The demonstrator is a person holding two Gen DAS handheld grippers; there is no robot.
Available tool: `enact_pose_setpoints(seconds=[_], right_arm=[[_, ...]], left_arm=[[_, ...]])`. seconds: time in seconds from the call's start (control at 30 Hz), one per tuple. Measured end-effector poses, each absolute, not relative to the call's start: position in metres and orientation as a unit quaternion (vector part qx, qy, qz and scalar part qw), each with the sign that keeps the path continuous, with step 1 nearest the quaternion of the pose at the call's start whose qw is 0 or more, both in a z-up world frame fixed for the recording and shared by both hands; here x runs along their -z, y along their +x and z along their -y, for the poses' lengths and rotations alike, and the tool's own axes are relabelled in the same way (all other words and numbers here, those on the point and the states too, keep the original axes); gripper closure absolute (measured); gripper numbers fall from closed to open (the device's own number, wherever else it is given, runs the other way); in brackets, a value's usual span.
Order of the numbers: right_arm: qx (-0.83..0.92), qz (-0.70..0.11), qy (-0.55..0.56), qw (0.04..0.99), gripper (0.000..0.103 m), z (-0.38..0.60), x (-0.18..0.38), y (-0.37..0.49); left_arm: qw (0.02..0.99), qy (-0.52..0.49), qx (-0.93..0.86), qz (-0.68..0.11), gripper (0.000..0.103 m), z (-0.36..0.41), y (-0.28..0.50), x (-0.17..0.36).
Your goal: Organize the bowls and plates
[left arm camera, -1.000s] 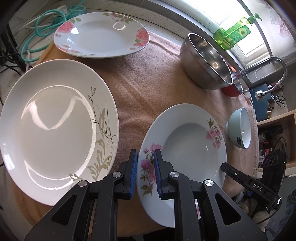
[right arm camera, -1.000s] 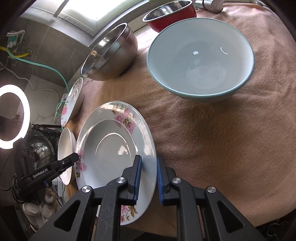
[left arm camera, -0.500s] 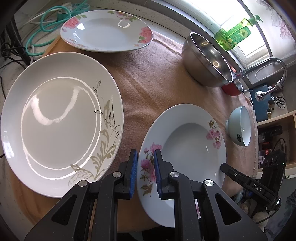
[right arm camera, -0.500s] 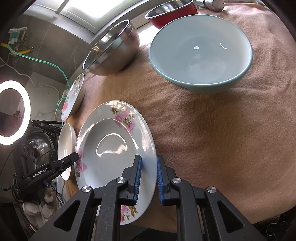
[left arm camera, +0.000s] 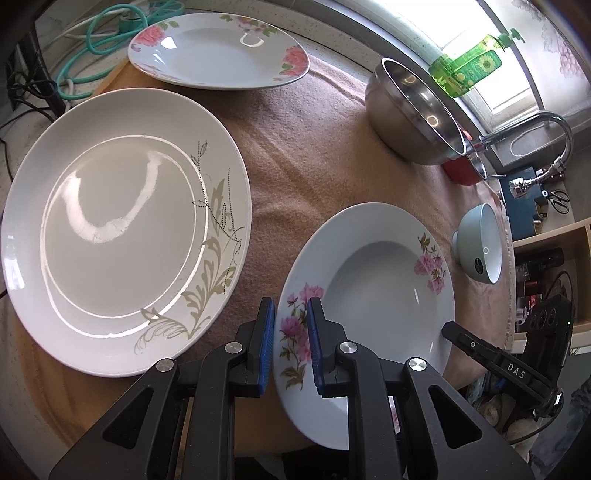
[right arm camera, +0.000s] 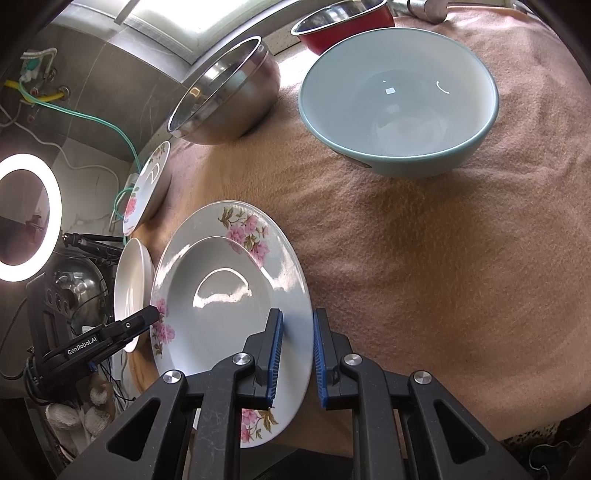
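Both grippers, left (left arm camera: 291, 325) and right (right arm camera: 297, 338), pinch opposite rims of the pink-flowered deep plate (left arm camera: 384, 273), jaws nearly closed; mid-carry, next likely onto the large leaf-patterned plate (left arm camera: 122, 229) left of the left gripper.

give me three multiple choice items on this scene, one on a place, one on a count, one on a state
1. Where is the steel bowl?
A. beside the red bowl
B. on the big plate
C. inside the blue bowl

2. How many plates have pink flowers?
A. one
B. two
C. four

3. What do both tongs hold?
A. nothing
B. the blue bowl
C. the deep flowered plate

Answers:
1 A, it stands next to it by the window.
2 B, the deep plate and the far plate.
3 C, left tongs and right tongs clamp opposite rims.
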State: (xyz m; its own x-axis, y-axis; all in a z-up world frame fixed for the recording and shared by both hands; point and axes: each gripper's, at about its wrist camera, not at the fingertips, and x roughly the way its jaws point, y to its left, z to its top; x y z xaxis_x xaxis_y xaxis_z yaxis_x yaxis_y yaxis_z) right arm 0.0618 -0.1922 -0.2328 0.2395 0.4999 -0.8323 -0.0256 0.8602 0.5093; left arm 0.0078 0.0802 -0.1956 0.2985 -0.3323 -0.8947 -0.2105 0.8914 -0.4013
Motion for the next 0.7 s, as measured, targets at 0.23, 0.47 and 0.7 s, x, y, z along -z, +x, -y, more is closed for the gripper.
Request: enact_pose_setpoints(seconds=[0.23,0.47,0.7], right_arm=[[-0.172,-0.592,0.197,0.762,0.088,0.1909,0.2331,0.062],[-0.174,-0.593,0.198,0.761,0.088,0.1912,0.2338,0.0623],[-0.174,-0.594,0.19,0.762,0.087,0.1897,0.2336,0.0623]], left_arm=[[0.773,-0.229,0.039,-0.591,0.087,-0.0806,0.0057,0.1957],[0.771,-0.232,0.041,-0.591,0.087,-0.0812,0.0066,0.1959],[0.774,-0.222,0.042,-0.591,0.087,-0.0788,0.007,0.1945]])
